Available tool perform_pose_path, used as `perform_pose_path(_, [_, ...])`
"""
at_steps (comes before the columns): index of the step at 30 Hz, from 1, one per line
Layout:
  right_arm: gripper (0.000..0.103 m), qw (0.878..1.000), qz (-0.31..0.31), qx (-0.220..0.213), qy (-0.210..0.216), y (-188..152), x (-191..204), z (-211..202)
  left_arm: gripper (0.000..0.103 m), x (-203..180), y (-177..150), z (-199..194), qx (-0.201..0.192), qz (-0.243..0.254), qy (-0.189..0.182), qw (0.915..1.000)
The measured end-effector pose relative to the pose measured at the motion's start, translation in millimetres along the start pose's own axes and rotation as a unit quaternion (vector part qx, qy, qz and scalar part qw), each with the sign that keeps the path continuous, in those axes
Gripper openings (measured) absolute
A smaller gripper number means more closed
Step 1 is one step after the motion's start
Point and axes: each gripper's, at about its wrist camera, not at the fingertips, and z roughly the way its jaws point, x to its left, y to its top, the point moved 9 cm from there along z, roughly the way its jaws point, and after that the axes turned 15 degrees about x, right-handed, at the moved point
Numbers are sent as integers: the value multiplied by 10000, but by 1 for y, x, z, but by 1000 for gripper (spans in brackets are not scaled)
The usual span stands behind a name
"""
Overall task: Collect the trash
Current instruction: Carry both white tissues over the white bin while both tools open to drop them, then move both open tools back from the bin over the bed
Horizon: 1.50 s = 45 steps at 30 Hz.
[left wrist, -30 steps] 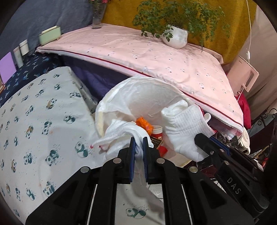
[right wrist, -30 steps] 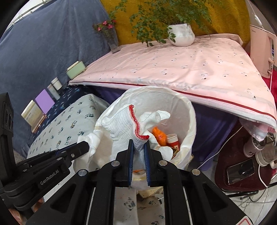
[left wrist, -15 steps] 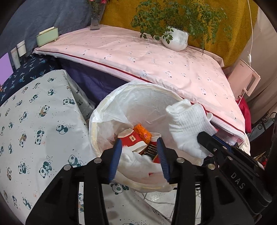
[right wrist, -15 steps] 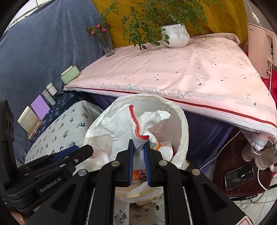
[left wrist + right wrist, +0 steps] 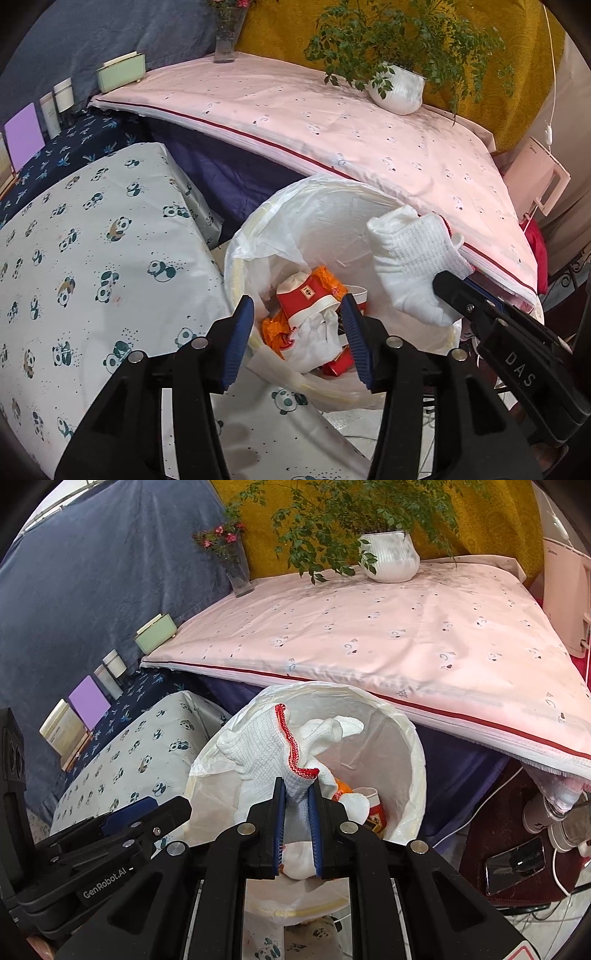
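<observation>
White glove between right hand-held gripper pads, above bin.

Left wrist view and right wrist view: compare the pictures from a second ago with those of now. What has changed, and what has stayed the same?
The left gripper has let go of its white glove, which now lies in the lined bin among the red and orange packets; its jaws are opening and hold nothing. Unchanged: the right gripper stays clamped on the red-edged glove over the bin.
</observation>
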Motion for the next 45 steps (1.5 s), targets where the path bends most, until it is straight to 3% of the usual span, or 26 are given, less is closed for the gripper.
perform_pose_path(5, [16,9999,-110,22,6,4,12,5,53,11,-2,-1,-27,-113,76,9999])
perform_pose_path(9, [17,9999,-147,-12,-10,6,17,5,64,20,-4,-4,-71,-211,165,9996])
perform_pose_path(16, [24,9997,-227,-24,-9,4,23,-1,74,31,-10,-12,-160,-279,344,9989])
perform_pose_path(24, [41,9988,-436,-156,-148,-4,34,-19,87,38,-23,-22,-188,-392,520,9977])
perform_pose_path(39, [84,9957,-658,-284,-586,-31,32,-51,93,41,-51,-44,-315,-461,771,9955])
perform_pose_path(45, [85,9960,-588,-157,-655,-43,26,-52,93,38,-61,-47,-317,-459,842,9949])
